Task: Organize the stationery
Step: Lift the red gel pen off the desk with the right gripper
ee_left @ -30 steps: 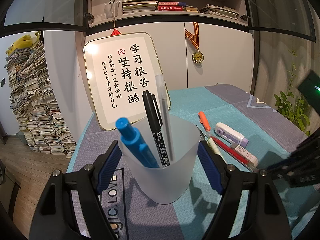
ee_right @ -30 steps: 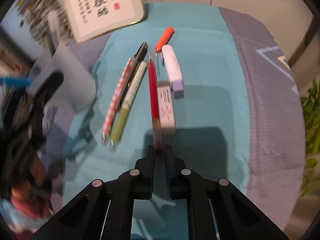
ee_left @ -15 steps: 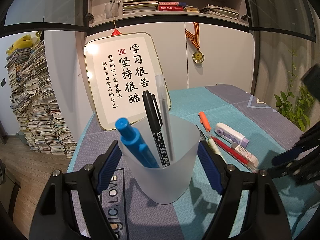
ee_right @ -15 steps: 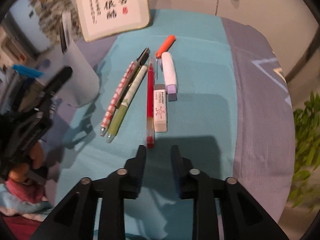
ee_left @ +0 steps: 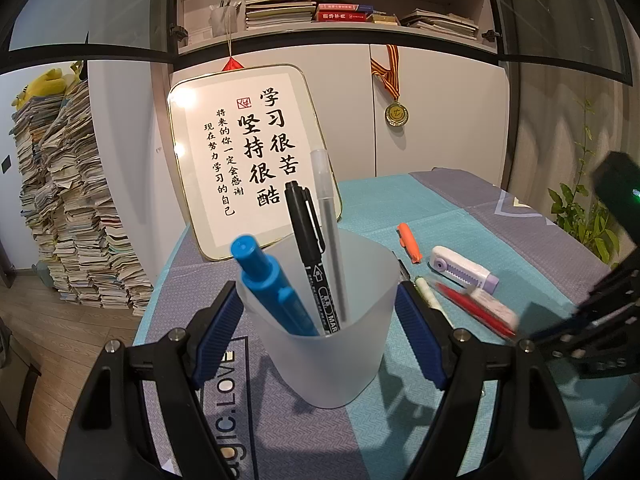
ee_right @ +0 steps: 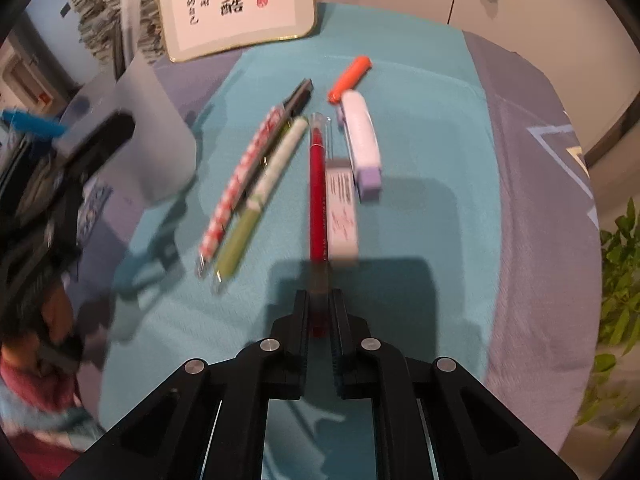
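Note:
My left gripper is shut on a frosted plastic cup that stands on the table and holds a blue marker, a black marker and a clear pen. My right gripper is shut on the near end of a red pen, which points away over the teal cloth. The cup also shows at the left in the right wrist view. The right gripper appears at the right edge of the left wrist view.
Beside the red pen lie a white eraser, a white-and-purple correction tape, an orange cap, a green pen, a checked pen and a black pen. A framed calligraphy board leans at the back.
My right gripper pulled back and opened, then moved forward and closed on the red pen's near end. The left gripper and cup have not moved.

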A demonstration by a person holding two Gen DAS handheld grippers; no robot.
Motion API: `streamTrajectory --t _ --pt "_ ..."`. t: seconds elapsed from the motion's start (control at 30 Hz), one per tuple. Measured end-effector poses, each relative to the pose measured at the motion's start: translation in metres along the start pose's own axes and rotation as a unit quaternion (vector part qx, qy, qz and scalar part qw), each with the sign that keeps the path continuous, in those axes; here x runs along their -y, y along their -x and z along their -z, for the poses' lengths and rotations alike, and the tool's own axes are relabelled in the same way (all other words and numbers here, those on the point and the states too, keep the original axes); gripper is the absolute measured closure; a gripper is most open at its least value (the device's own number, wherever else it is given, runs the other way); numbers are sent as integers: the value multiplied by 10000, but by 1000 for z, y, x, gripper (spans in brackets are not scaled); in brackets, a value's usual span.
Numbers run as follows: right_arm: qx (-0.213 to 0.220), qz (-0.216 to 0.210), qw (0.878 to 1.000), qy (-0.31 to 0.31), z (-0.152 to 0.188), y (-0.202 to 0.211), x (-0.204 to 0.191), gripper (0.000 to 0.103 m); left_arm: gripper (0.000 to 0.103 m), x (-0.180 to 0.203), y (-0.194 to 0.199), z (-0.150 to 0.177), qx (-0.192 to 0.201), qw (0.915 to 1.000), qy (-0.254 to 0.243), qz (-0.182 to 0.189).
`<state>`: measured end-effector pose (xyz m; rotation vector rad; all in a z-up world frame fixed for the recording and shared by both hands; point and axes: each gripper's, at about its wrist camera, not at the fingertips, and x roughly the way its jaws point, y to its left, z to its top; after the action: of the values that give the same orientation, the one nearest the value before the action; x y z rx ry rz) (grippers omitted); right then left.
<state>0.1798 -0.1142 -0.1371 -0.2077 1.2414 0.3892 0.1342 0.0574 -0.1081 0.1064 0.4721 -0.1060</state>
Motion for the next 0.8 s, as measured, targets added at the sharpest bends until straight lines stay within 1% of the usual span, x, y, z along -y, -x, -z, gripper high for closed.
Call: streamTrajectory --t 0.13,0.27,0.33,0.43,0.53,0.6,0.63,0.67,0.73,0.8 --pt "-238 170 9994 199 22 8 7 93 26 0 0 0 0 10000 0 -1" --pt "-642 341 9963 450 50 15 12 93 25 0 0 0 0 10000 1 0" --pt "-711 345 9957 481 55 17 12 93 25 0 0 0 -1 10000 0 0" --pt "-571 74 9979 294 50 23 16 93 25 0 0 0 0 10000 0 -1" --pt "-270 115 9991 296 40 37 17 92 25 0 0 0 -1 10000 2 2" --pt "8 280 9992 282 26 45 17 85 25 0 -1 0 -8 10000 5 9" --pt "113 311 9990 284 18 45 17 73 25 -1 -1 0 -17 10000 12 14" --pt "137 240 9992 283 9 43 18 63 25 -1 -1 0 -24 10000 19 20" --pt "121 163 9995 231 -5 33 18 62 25 0 -1 1 -22 10000 23 20" --pt "81 209 9995 232 -10 24 22 62 25 1 -1 1 -20 10000 20 10"
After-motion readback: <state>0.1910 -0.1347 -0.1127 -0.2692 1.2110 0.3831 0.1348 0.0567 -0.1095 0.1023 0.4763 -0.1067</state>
